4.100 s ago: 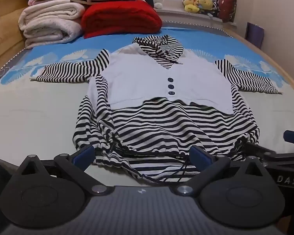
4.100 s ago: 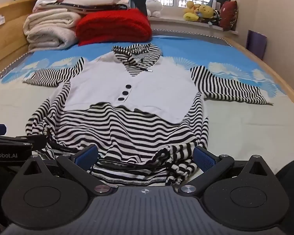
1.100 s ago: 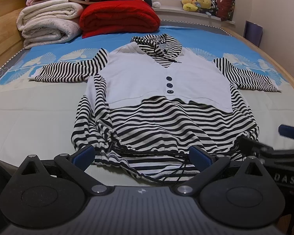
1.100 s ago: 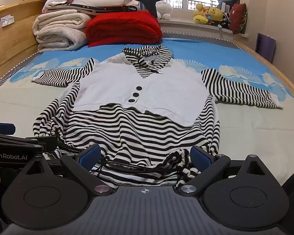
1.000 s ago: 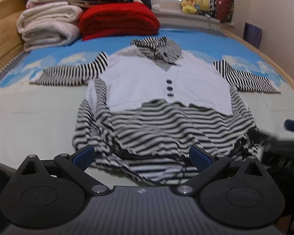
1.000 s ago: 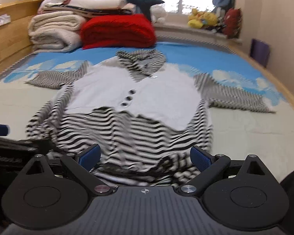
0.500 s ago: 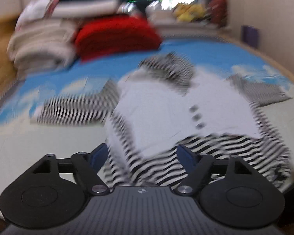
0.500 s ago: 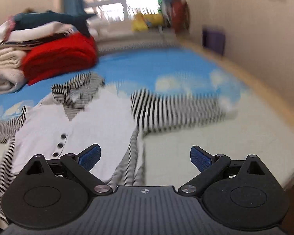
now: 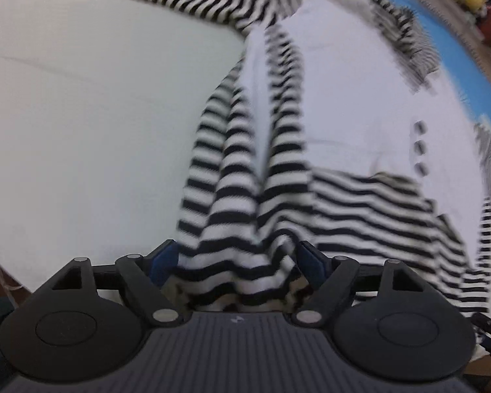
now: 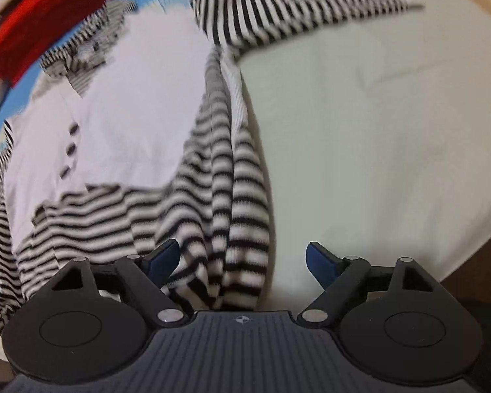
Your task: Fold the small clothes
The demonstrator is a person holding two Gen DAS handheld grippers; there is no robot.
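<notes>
Striped top [image 9: 245,196] lies bunched between both grippers' jaws.

A striped top [image 9: 360,203] lies spread on the bed [image 9: 98,114], near a red blanket [image 10: 45,29].

both wrist views steeply down, striped top [image 9: 271,163] shared

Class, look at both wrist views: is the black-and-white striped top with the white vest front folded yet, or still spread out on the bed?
Spread: the black-and-white striped top lies front up, each sleeve stretched sideways.
</notes>
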